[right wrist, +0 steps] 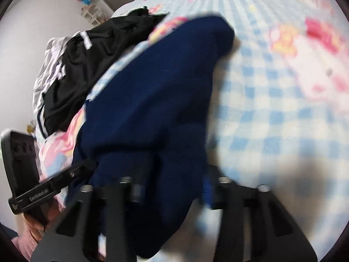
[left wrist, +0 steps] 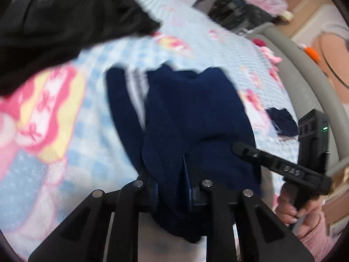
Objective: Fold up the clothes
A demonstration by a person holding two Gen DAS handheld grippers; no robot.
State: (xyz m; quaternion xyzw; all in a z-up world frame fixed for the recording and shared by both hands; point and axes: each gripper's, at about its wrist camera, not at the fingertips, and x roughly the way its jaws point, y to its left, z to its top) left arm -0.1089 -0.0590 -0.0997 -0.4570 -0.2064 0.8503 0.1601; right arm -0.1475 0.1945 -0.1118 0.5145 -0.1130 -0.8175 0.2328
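Note:
A navy garment (left wrist: 192, 113) with white stripes lies bunched on the blue checked bedsheet (left wrist: 91, 144). Its near edge runs up between the fingers of my left gripper (left wrist: 171, 176), which is shut on the cloth. In the left wrist view my right gripper (left wrist: 237, 148) reaches in from the right, and its tip touches the same garment. The blurred right wrist view shows the navy garment (right wrist: 157, 87) bundled between the fingers of my right gripper (right wrist: 172, 190), shut on it. There my left gripper (right wrist: 87, 166) comes in from the lower left against the cloth.
A black garment (left wrist: 54, 21) with white lettering is heaped at the far left of the bed, over pale clothes (right wrist: 50, 65). A small navy piece (left wrist: 283, 122) lies near the bed's grey padded edge (left wrist: 305, 78). A hand (left wrist: 292, 209) holds the right gripper's handle.

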